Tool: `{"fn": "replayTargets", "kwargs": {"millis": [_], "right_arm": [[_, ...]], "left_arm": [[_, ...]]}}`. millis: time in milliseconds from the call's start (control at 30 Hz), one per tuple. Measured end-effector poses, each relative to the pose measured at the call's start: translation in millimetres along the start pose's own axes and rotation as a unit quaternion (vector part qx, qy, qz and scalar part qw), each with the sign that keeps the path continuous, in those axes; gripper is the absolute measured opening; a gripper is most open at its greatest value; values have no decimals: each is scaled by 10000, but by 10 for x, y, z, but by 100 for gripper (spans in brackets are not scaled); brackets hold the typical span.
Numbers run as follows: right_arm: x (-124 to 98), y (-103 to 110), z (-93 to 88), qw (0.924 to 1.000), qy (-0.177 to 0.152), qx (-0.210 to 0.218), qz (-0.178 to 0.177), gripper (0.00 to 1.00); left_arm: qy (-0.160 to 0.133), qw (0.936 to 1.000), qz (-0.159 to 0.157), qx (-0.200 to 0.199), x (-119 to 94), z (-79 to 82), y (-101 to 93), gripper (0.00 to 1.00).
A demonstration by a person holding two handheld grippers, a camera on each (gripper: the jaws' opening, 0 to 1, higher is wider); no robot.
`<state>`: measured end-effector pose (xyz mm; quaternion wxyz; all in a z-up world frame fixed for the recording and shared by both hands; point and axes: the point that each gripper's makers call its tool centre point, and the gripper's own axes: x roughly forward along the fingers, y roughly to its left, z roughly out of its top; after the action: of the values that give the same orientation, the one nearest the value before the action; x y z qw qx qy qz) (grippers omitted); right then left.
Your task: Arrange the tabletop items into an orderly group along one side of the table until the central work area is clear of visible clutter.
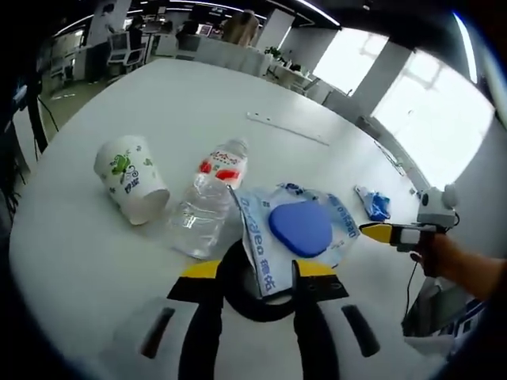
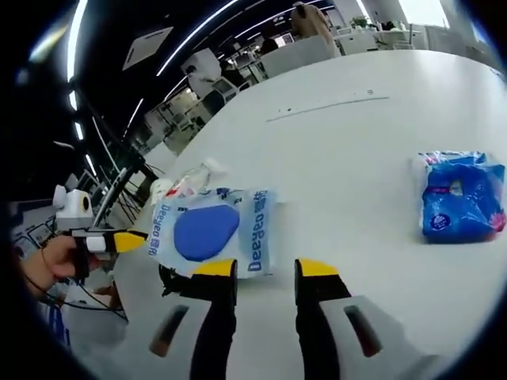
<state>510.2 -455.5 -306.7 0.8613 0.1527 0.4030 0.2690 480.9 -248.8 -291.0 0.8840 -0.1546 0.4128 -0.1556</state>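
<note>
While gripping wipes pack, left tongs close.

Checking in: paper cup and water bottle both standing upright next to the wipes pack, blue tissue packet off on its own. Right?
Not quite. The water bottle lies on its side, as the left gripper view shows. The paper cup looks upright beside it, near the wipes pack; the blue tissue packet sits apart.

Wipes pack flat with blue lid, clear bottle lying beside, paper cup tipped, blue packet apart
</note>
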Motion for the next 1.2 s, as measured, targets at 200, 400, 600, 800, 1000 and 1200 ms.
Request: {"fn": "replayTargets", "kwargs": {"millis": [200,400,600,800,1000,1200], "right_arm": [[42,-3,-1,10000,6,72,30,24],[85,17,-23,9998,50,158,100,21],[111,30,-46,9996,75,239,157,13],[142,34,-78,9993,144,272,196,8],[148,27,-93,9993,196,243,212,2],[148,52,-93,9995,211,141,204,0]], "left_arm": [[24,9998,-93,-153,74,-16,-5,27],[46,9994,-172,-289,130,-26,-15,24],[78,9992,-209,-343,182,-30,-4,23],[137,9991,-233,-327,232,-63,0,16],[177,9991,-258,-287,254,-92,-19,9],[169,9993,-314,-130,256,-77,-44,2]]}}
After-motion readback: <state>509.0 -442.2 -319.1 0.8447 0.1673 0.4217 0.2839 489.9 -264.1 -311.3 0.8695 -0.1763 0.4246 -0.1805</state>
